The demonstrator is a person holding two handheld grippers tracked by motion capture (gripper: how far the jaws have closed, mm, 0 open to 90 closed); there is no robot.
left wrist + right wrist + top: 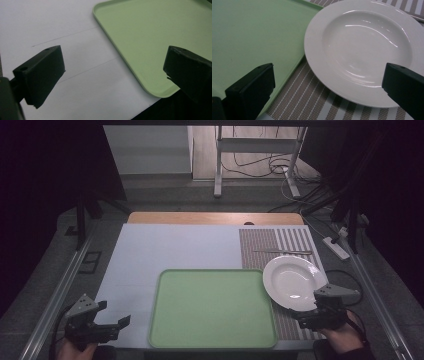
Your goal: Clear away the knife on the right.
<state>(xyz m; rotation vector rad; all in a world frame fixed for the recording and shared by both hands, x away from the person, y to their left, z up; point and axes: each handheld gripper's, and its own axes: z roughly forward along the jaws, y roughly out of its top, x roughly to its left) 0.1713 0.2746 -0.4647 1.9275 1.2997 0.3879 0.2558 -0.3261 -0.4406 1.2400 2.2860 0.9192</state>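
White counter [165, 255] carried a striped mat [280, 245]. Green tray [212, 307] empty, white plate [294, 282] empty beside it. Both grippers, left [114, 314] and right [306, 316], had fingers spread.

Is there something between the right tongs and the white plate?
Nothing visible. The right tongs are open just at the near rim of the plate, which lies on the striped mat with its left edge over the green tray's rim.
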